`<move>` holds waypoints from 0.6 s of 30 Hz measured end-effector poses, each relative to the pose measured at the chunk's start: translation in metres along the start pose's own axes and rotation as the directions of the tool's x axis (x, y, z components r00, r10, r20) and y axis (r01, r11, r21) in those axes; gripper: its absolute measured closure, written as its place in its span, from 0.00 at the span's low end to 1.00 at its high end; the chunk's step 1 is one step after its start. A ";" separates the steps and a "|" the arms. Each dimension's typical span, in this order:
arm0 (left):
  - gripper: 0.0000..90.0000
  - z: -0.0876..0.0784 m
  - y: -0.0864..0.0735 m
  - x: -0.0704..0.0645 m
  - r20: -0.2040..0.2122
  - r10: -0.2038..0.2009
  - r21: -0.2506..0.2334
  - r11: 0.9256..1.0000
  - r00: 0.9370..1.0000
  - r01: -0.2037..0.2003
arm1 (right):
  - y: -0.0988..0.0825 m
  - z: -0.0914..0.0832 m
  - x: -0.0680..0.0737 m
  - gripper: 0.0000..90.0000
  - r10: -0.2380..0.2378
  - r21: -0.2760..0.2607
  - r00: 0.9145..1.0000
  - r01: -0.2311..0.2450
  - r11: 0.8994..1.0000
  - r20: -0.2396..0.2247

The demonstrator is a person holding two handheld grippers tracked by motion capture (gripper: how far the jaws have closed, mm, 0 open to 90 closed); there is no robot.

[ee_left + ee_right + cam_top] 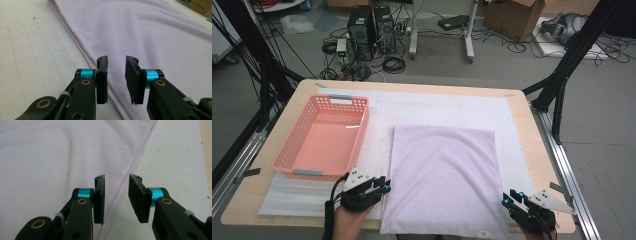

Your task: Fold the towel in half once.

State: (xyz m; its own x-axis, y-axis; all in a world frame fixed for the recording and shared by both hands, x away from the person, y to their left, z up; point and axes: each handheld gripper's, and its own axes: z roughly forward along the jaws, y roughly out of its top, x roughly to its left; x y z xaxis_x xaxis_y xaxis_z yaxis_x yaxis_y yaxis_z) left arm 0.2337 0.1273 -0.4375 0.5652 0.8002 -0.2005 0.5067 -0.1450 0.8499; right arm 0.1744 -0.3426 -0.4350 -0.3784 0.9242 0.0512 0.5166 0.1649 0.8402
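Observation:
A pale lilac folded cloth (444, 177) lies flat on the white mat (442, 107), its near edge at the table's front. My left gripper (384, 187) sits at the cloth's near left edge, its jaws apart over that edge (116, 75) with nothing pinched. My right gripper (508, 199) is at the cloth's near right edge; the hem (130, 166) runs between its open jaws (116, 195), untouched by the pads. The cloth (150, 32) spreads away in the left gripper view, and the cloth (50, 157) also lies to the left in the right gripper view.
An empty pink slatted basket (292, 157) stands on the mat at the left, just beyond my left gripper. The wooden table edge (539, 145) runs along the right. Cables, computer towers (372, 25) and cardboard boxes lie on the floor beyond.

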 end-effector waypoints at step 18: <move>0.94 0.065 0.030 0.015 -0.200 0.105 0.139 0.987 0.974 -0.077 | 0.018 0.030 -0.018 0.73 0.006 0.004 1.000 -0.006 1.000 0.007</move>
State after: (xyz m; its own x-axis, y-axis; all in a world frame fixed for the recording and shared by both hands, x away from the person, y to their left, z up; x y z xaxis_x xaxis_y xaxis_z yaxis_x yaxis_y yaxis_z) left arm 0.3002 0.0971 -0.4467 0.4731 0.8810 -0.0087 0.5473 -0.2861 0.7865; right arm 0.2134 -0.3461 -0.4365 -0.3701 0.9276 0.0520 0.5219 0.1613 0.8376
